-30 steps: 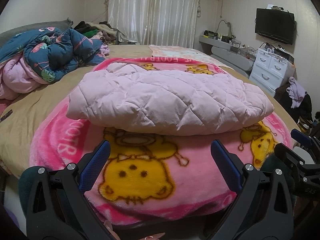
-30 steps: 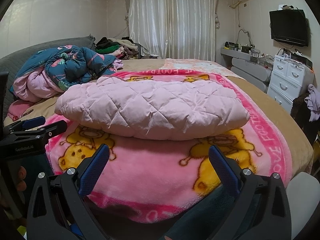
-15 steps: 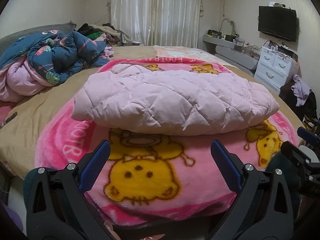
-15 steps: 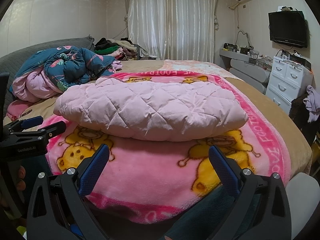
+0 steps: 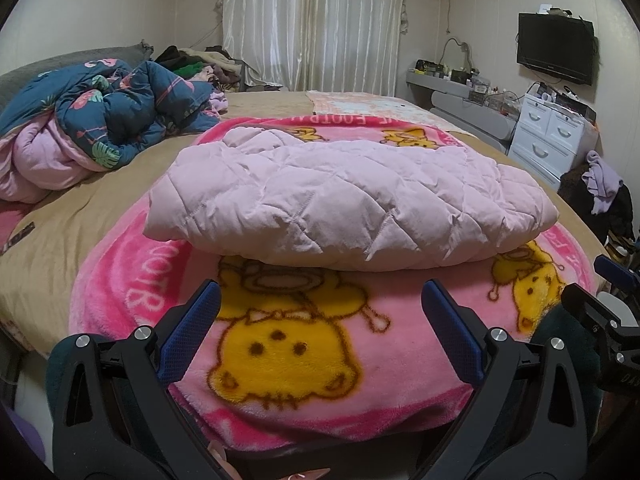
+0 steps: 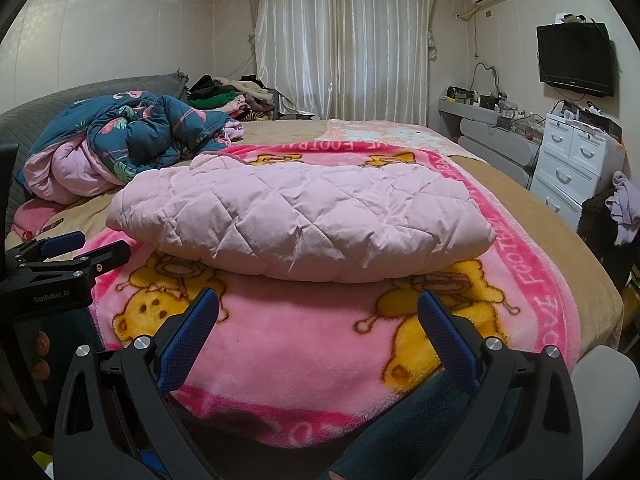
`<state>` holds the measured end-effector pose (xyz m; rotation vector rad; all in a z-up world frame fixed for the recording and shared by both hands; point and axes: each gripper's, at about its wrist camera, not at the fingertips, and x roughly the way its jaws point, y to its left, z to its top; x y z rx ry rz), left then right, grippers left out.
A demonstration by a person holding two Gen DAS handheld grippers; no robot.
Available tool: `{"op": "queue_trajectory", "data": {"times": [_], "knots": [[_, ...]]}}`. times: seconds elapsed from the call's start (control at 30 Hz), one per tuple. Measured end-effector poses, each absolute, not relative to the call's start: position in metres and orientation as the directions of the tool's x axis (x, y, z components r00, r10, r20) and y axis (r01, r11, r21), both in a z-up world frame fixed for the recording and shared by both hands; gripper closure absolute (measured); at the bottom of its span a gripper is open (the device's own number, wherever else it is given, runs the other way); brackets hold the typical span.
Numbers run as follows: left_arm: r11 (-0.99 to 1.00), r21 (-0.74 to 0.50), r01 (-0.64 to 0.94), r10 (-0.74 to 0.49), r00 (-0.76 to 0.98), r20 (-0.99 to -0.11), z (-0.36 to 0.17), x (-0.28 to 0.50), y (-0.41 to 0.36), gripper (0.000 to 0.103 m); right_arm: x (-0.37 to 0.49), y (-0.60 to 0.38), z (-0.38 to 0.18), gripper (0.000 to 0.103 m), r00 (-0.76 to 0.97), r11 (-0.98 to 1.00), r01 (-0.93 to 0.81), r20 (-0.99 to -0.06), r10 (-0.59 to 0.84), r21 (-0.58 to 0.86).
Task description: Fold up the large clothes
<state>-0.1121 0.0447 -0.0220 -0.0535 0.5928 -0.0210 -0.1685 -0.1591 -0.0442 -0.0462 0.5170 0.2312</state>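
Note:
A pale pink quilted jacket (image 5: 348, 204) lies folded into a thick flat bundle on a pink cartoon blanket (image 5: 288, 352) spread on the bed; it also shows in the right wrist view (image 6: 304, 220). My left gripper (image 5: 320, 332) is open and empty, held back from the jacket over the blanket's near edge. My right gripper (image 6: 318, 330) is open and empty too, at about the same distance. The right gripper (image 5: 608, 312) shows at the right edge of the left wrist view, and the left gripper (image 6: 60, 264) at the left edge of the right wrist view.
A crumpled dark blue floral duvet (image 5: 108, 124) with pink lining lies at the bed's left. A pile of clothes (image 6: 228, 96) sits at the far side by the curtains. White drawers (image 6: 576, 156) and a clothes-draped chair (image 6: 616, 216) stand on the right.
Both grippers have risen and tilted slightly, so the jacket and bed sit a little lower and farther in both views. The jacket has not moved. Both jaws stay open.

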Motion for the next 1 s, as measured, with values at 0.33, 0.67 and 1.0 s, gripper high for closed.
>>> {"op": "queue_trajectory", "data": {"times": [0.33, 0.67, 1.0], "knots": [[0.998, -0.058, 0.006, -0.038, 0.829, -0.558, -0.022, -0.111, 0.045, 0.009, -0.169, -0.159, -0.045, 0.004, 0.845, 0.973, -0.230, -0.493, 0.207, 0.013], [0.994, -0.106, 0.027, -0.081, 0.835, -0.545, -0.021, -0.113, 0.046, 0.009, -0.169, -0.159, -0.046, 0.004, 0.845, 0.974, -0.228, -0.495, 0.204, 0.013], [0.989, -0.142, -0.051, -0.035, 0.836, -0.547, -0.019, -0.092, 0.078, 0.009, -0.162, -0.210, -0.043, 0.004, 0.879, 0.996, -0.077, -0.468, 0.087, 0.041]]}}
